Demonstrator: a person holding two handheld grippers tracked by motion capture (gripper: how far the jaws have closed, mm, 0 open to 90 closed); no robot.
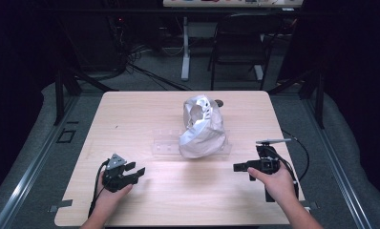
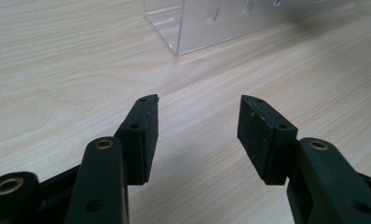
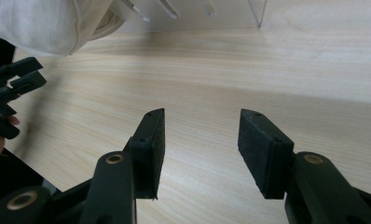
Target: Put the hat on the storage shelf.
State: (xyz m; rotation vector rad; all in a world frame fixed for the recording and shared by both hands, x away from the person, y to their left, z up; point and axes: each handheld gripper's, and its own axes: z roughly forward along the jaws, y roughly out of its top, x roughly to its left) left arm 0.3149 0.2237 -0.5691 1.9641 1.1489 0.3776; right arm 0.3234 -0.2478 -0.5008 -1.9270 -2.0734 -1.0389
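Observation:
A crumpled white bag (image 1: 201, 129) sits on a clear plastic rack (image 1: 165, 143) in the middle of the wooden table (image 1: 131, 114). My left gripper (image 1: 135, 170) rests near the front left of the table, open with nothing between its jaws; in the left gripper view (image 2: 198, 122) the clear plastic rack's end (image 2: 193, 28) lies ahead. My right gripper (image 1: 239, 167) is at the front right, pointing left, also open and empty (image 3: 201, 135). The right gripper view shows the white bag (image 3: 44, 23) at upper left and the left gripper (image 3: 11, 88) at the far left.
A small dark round object (image 1: 219, 102) lies behind the bag. A black chair (image 1: 240, 43) and a white desk leg (image 1: 185, 47) stand beyond the table's far edge. Cables trail from both grippers over the table front.

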